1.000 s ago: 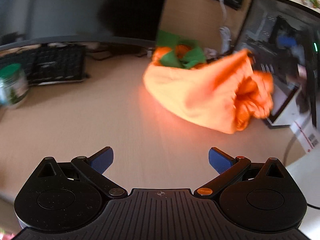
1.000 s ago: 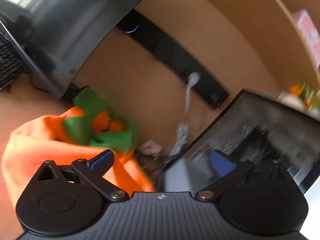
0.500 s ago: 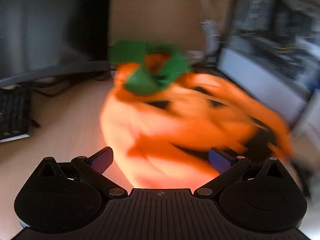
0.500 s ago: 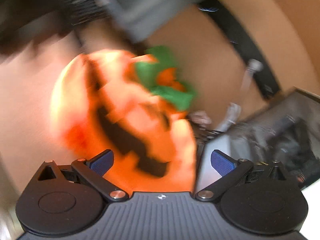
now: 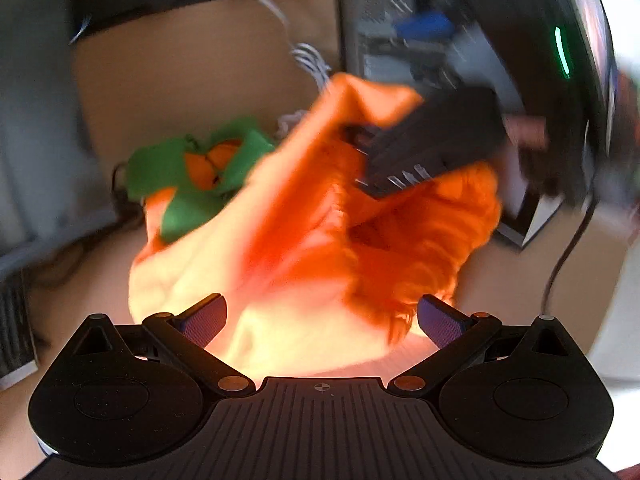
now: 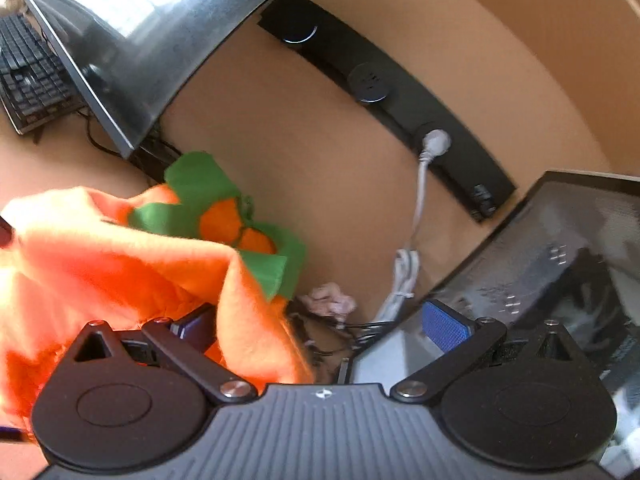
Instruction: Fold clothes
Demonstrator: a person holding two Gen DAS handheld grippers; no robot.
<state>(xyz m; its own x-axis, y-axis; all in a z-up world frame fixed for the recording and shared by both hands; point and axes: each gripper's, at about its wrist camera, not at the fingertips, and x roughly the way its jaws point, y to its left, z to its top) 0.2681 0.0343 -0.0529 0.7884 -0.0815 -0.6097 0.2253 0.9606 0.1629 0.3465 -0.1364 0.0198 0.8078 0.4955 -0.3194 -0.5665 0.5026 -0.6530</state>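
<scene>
The crumpled orange fleece garment with green felt collar (image 5: 304, 248) is heaped on the tan bench (image 5: 80, 300); both the left hand-held gripper (image 5: 322, 316) and the right hand-held gripper (image 6: 316, 328) are spread wide, nothing gripped. Spreading is judged underway; an edge must be pinched next.

Tan table (image 6: 60, 156) carries orange garment with green collar (image 5: 280, 272) bunched ahead of left jaws, black keyboard (image 6: 28, 80) and curved monitor (image 6: 132, 40) far left of right jaws, white cable bundle (image 6: 402, 280) ahead between right jaws.
</scene>
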